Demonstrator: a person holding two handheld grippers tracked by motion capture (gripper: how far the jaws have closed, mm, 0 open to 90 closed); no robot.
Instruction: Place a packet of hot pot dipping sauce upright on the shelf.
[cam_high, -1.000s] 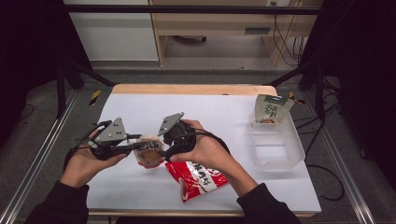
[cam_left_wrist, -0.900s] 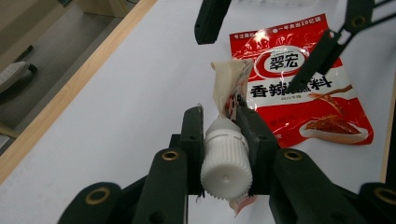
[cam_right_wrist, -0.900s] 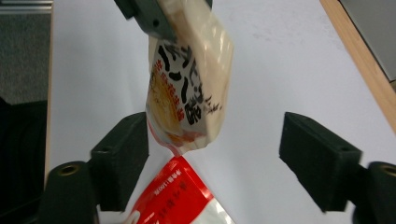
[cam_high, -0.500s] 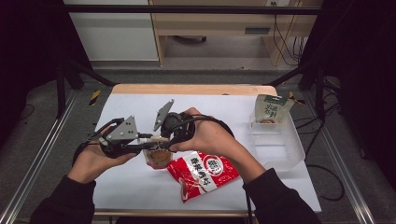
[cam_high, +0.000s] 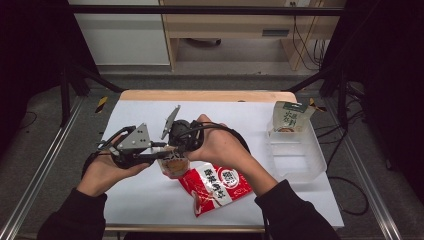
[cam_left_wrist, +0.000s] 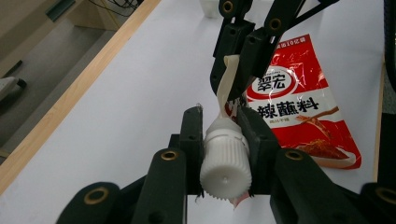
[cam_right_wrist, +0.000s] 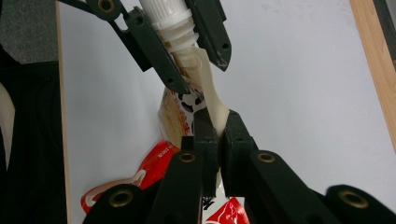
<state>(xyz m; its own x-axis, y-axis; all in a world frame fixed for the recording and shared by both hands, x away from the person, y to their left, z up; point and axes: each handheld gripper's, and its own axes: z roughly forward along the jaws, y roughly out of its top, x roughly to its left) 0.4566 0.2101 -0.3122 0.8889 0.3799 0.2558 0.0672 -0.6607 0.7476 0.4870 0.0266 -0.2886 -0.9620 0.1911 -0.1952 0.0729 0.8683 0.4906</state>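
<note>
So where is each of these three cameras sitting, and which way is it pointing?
High view: fixed above the person's side, looking forward and down on the white table; both forearms, hands and tongs show.
Left gripper view: rides the left tongs, looking along jaws clamped on a spout pouch's white cap.
Right gripper view: rides the right tongs, jaws pinching the pouch's pale strip; the left tongs show beyond.
Shared: both gripper views show the red sachet and the pouch between them.

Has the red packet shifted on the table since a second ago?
Cannot tell for sure. The red packet appears to lie in about the same place relative to the clear tray; any small shift is hidden by the differing frame sizes.
</note>
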